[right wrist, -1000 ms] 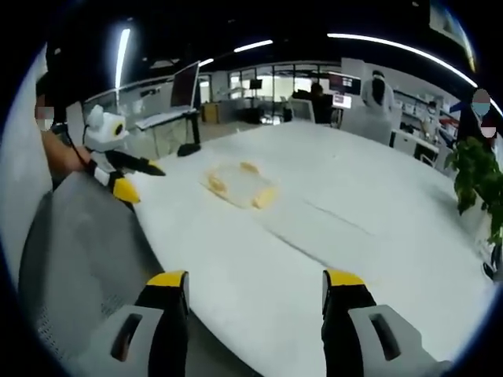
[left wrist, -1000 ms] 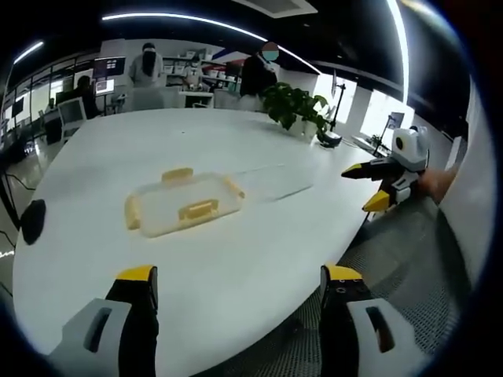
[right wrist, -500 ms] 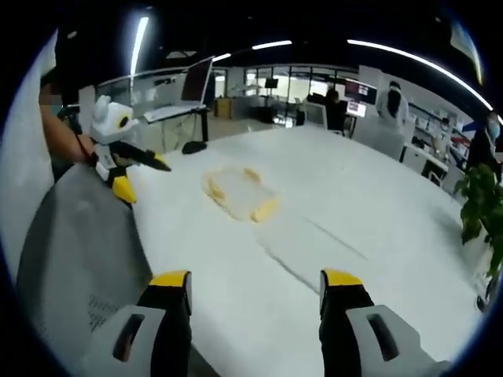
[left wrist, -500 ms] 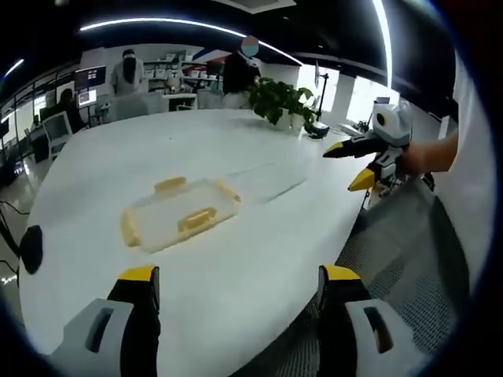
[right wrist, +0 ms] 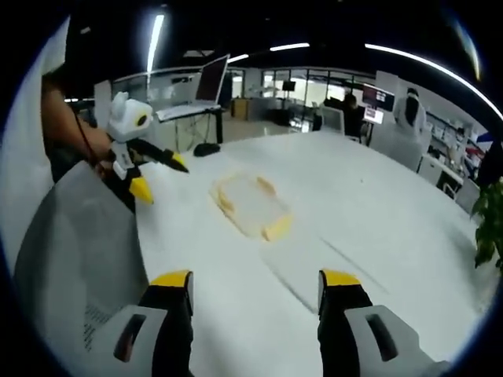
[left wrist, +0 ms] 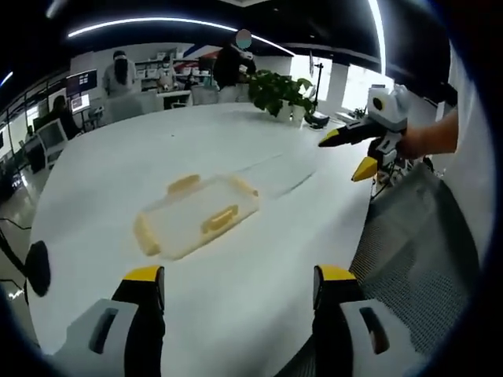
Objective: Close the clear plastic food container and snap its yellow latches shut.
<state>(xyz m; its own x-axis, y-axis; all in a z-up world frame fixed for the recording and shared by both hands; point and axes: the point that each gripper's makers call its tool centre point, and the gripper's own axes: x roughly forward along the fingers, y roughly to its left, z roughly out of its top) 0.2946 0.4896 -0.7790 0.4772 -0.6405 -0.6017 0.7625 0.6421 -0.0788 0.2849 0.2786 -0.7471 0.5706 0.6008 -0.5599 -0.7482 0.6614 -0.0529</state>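
Note:
A clear plastic food container (left wrist: 198,215) with yellow latches (left wrist: 219,218) lies flat on the white table (left wrist: 110,165), ahead of my left gripper (left wrist: 234,287), which is open and empty near the table's edge. The right gripper (left wrist: 352,151) enters that view from the right, held in a hand, jaws apart, well right of the container. In the right gripper view the container (right wrist: 250,203) lies ahead and slightly left of my open right gripper (right wrist: 250,289). The left gripper (right wrist: 157,171) comes in from the left, held above the table's edge, left of the container.
A faint seam (left wrist: 277,181) runs across the table beside the container. A potted plant (left wrist: 279,93) stands at the far edge. A grey mesh chair (left wrist: 416,243) sits by the table. A dark object (left wrist: 37,267) lies at the left edge. Several people and desks fill the background.
Both cameras have moved in toward the table, so the container looks larger and nearer. Both grippers stay open. The container has not moved.

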